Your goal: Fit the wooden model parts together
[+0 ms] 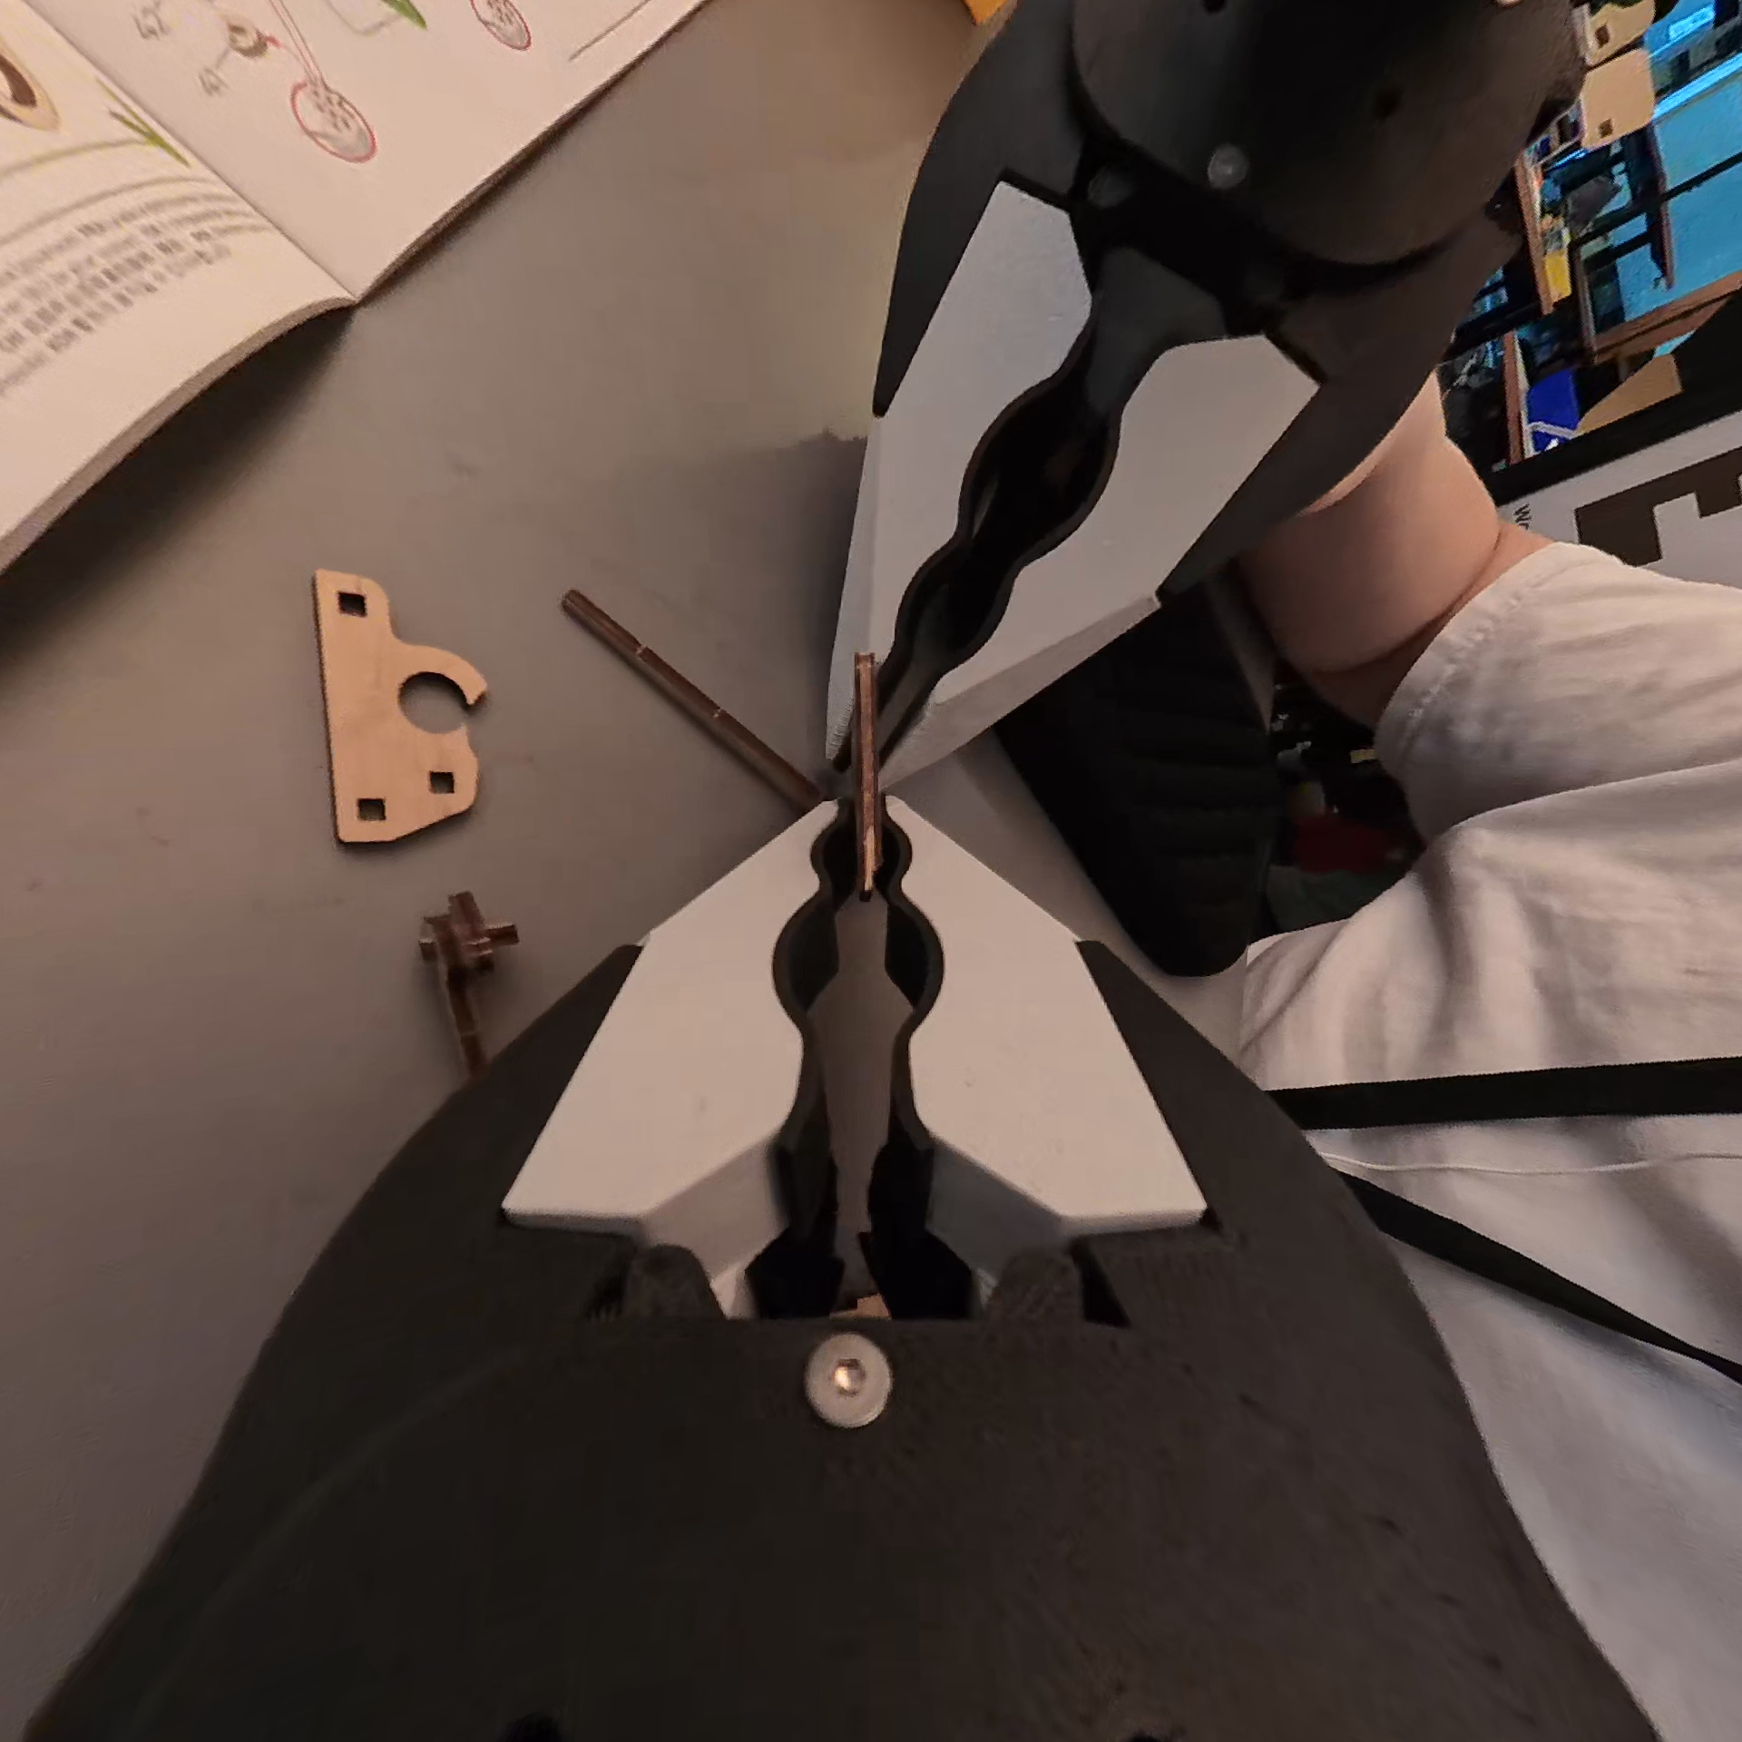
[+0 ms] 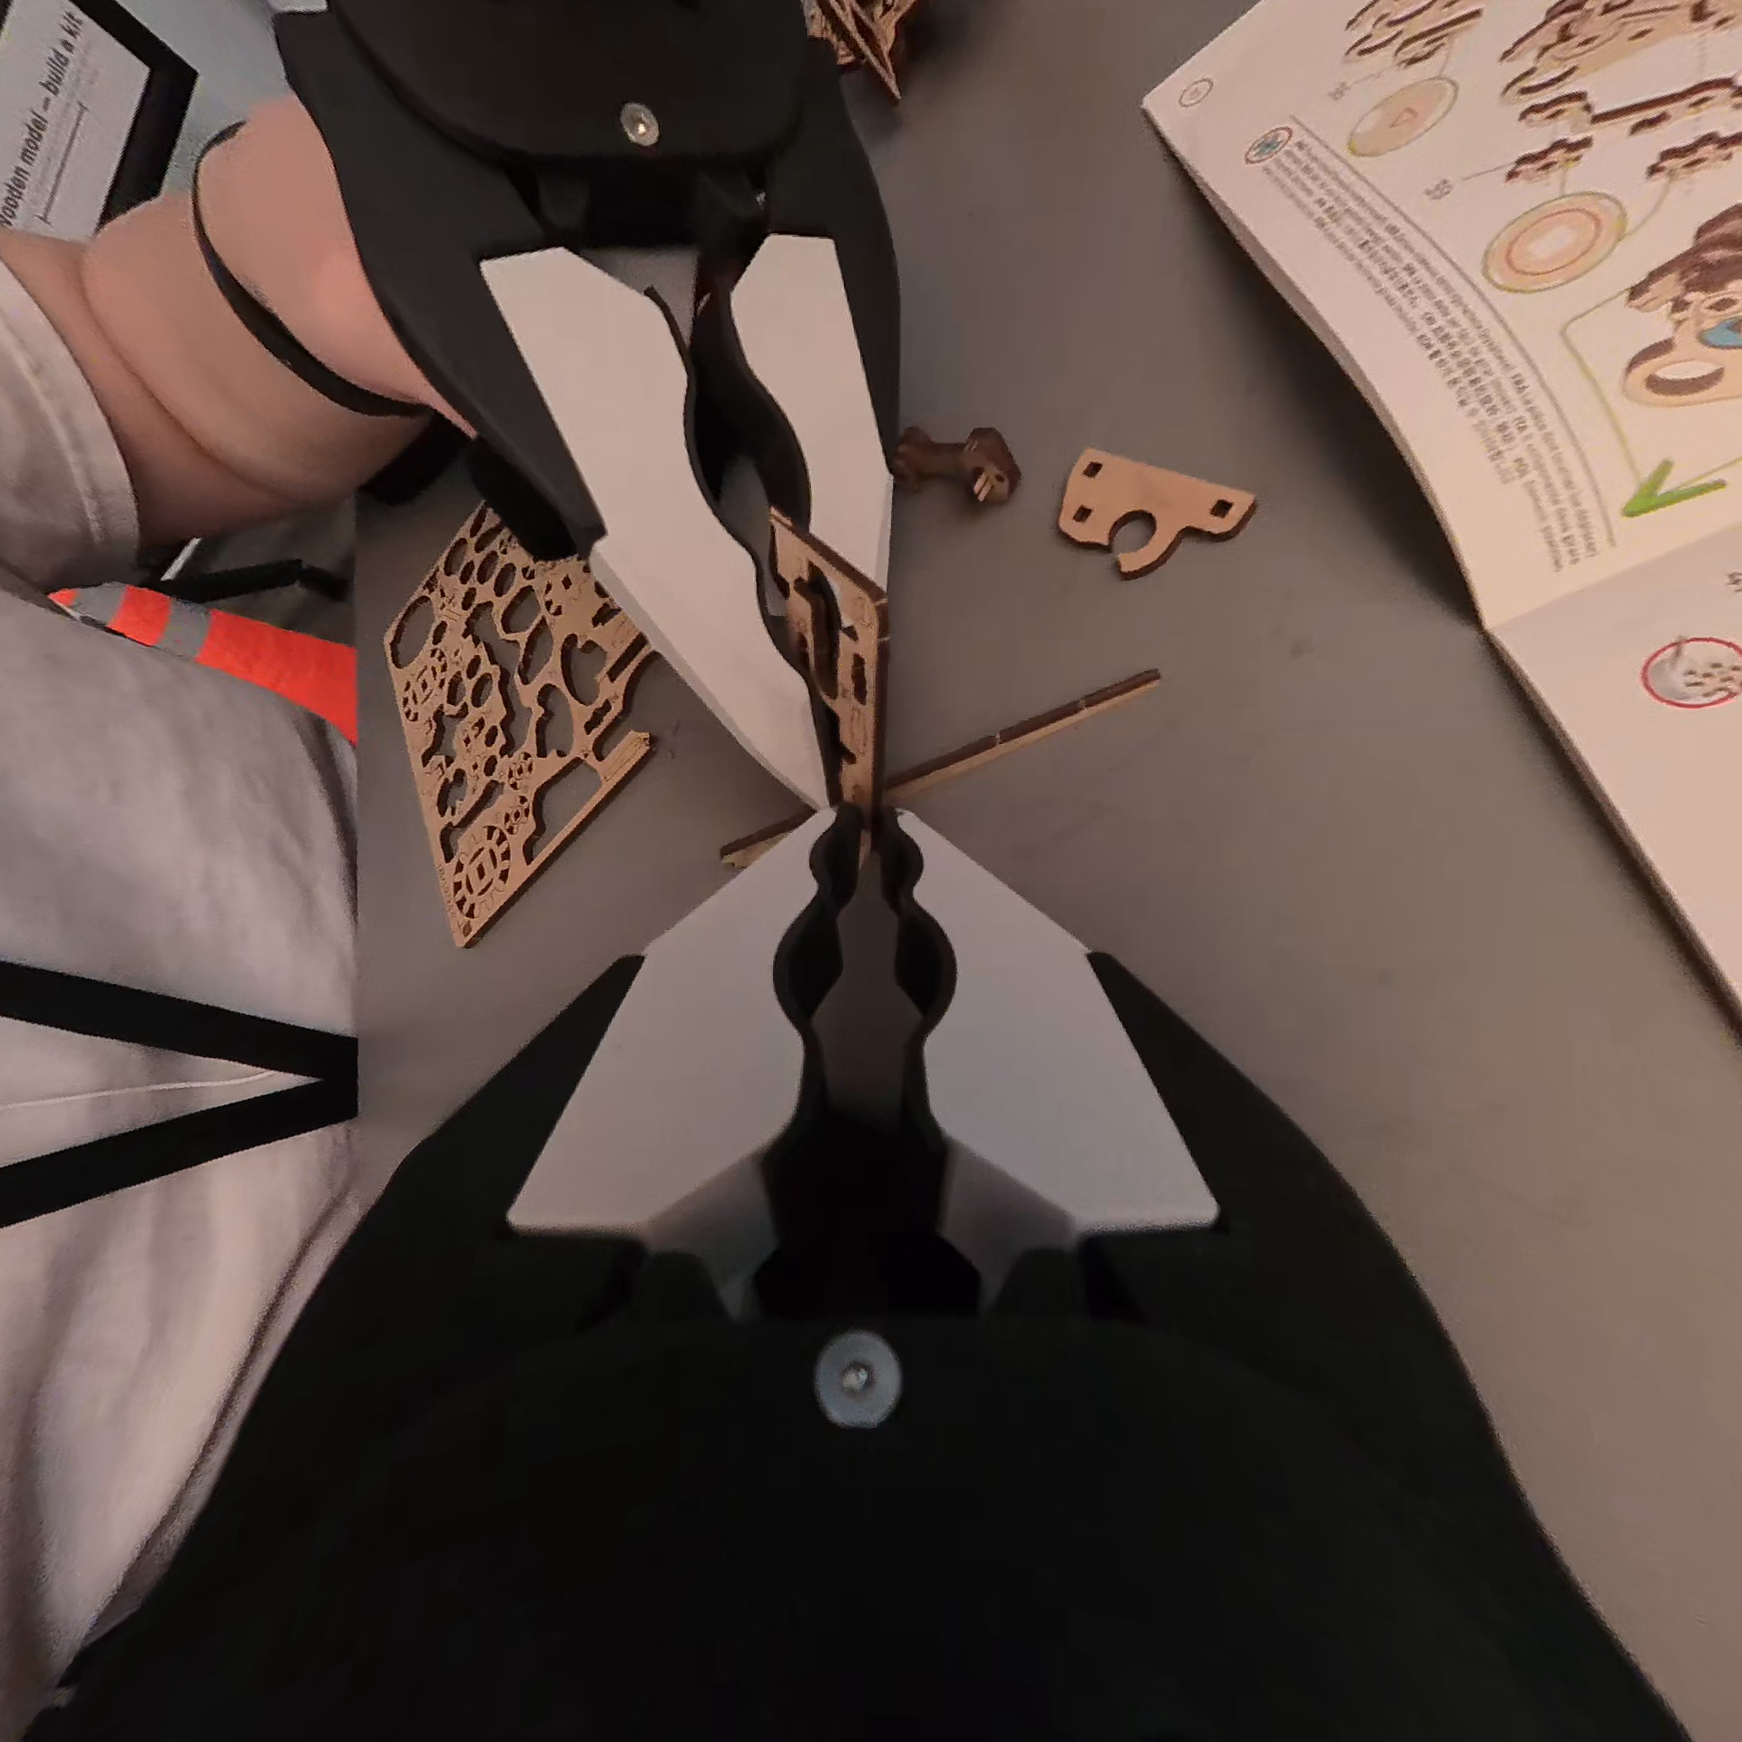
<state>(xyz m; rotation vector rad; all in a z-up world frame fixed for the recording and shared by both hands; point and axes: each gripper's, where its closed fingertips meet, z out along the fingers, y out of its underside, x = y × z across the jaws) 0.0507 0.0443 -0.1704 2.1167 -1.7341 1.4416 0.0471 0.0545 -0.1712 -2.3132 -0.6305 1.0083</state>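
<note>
Wooden plate (image 2: 839, 650), thin and perforated, held upright above the grey table (image 2: 1225, 943), clamped at one edge by the left gripper (image 1: 862, 839) and at the other by the right gripper (image 2: 862, 825). Left: cut-out sheet (image 2: 509, 726). Beneath: rod (image 2: 1027, 731). Right: bracket (image 2: 1150, 514), booklet (image 2: 1508, 330).

Grey table (image 2: 1225, 1037). Pale tan flat wooden bracket (image 1: 396, 716) with dark square holes; dark brown rod (image 1: 688, 698); dark brown small joined piece (image 1: 467, 952). Tan cut-out sheet (image 2: 509, 716) riddled with dark openings. Tan held plate (image 2: 853, 660), dark-edged. Both grippers, left (image 1: 862, 848) and right (image 2: 862, 829): black bodies, white fingers, black wavy pads. Cream booklet (image 2: 1508, 330) with brown, green and red drawings.
</note>
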